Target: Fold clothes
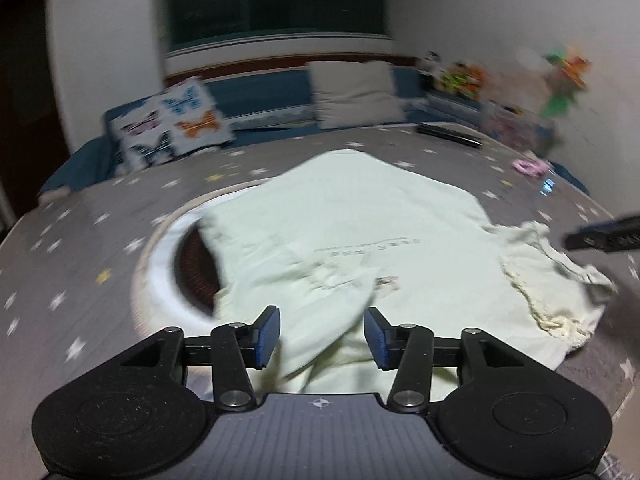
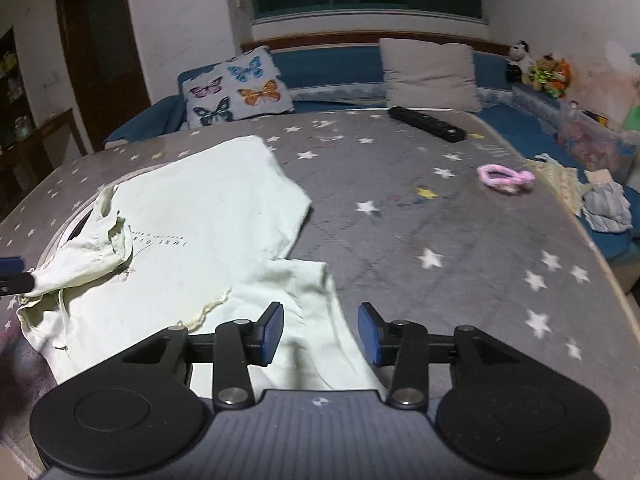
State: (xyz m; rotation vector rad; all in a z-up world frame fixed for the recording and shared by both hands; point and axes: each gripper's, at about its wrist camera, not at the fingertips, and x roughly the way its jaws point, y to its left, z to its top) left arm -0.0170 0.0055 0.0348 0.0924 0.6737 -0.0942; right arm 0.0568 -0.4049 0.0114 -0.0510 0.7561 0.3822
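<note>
A pale green T-shirt (image 1: 360, 240) lies spread on the grey star-patterned bed (image 1: 80, 248), printed side up, with a line of small text on it. It also shows in the right wrist view (image 2: 192, 232). My left gripper (image 1: 322, 336) is open, its blue pads either side of a raised fold of sleeve fabric. My right gripper (image 2: 320, 332) is open over the other sleeve at the shirt's near edge. In the right wrist view the left gripper's finger (image 2: 16, 280) touches bunched sleeve cloth at the far left.
A round white-rimmed basket (image 1: 168, 272) sits partly under the shirt. A black remote (image 2: 428, 124), a pink hair tie (image 2: 506, 178), a butterfly pillow (image 2: 236, 88) and a grey pillow (image 2: 430, 74) lie on the bed. Plush toys (image 2: 540, 70) and loose clothes (image 2: 604, 200) are at right.
</note>
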